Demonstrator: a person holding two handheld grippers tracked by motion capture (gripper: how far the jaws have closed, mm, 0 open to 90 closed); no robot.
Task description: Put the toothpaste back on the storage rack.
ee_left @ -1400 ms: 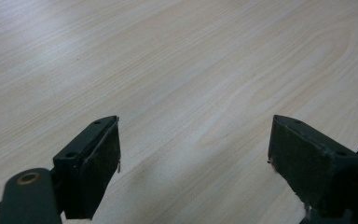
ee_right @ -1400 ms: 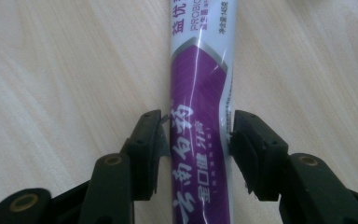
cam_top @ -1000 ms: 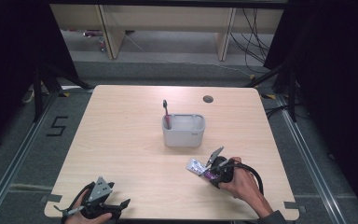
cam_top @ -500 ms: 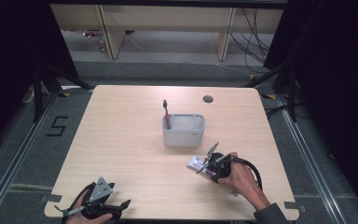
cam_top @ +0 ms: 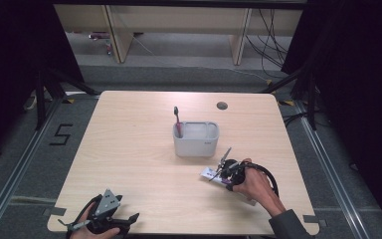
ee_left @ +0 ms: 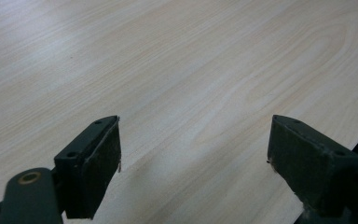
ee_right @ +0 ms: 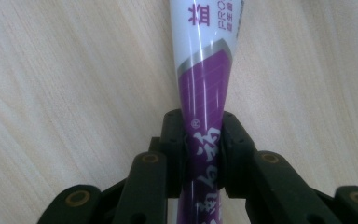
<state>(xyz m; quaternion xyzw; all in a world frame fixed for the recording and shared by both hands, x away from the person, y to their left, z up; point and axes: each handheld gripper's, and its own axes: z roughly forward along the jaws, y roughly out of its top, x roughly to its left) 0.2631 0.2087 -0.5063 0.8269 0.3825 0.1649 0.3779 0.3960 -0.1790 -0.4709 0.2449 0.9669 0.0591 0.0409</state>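
High view: at lower left the left gripper point(cam_top: 110, 222) rests idle, jaws wide and empty. Centre, a white plastic caddy point(cam_top: 196, 139). Lower right, the right gripper point(cam_top: 222, 172), jaws just closed, pinches the purple-and-white toothpaste tube point(cam_top: 211, 174) lying on the pale wooden table point(cam_top: 129, 149), likely for lifting.

Black tool point(ee_right: 200, 154), grey sleeve point(cam_top: 291, 226)

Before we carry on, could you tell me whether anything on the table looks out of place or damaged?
Nothing stands out. The toothpaste tube lies flat, pinched in the right gripper, and the toothbrush stands in the holder.
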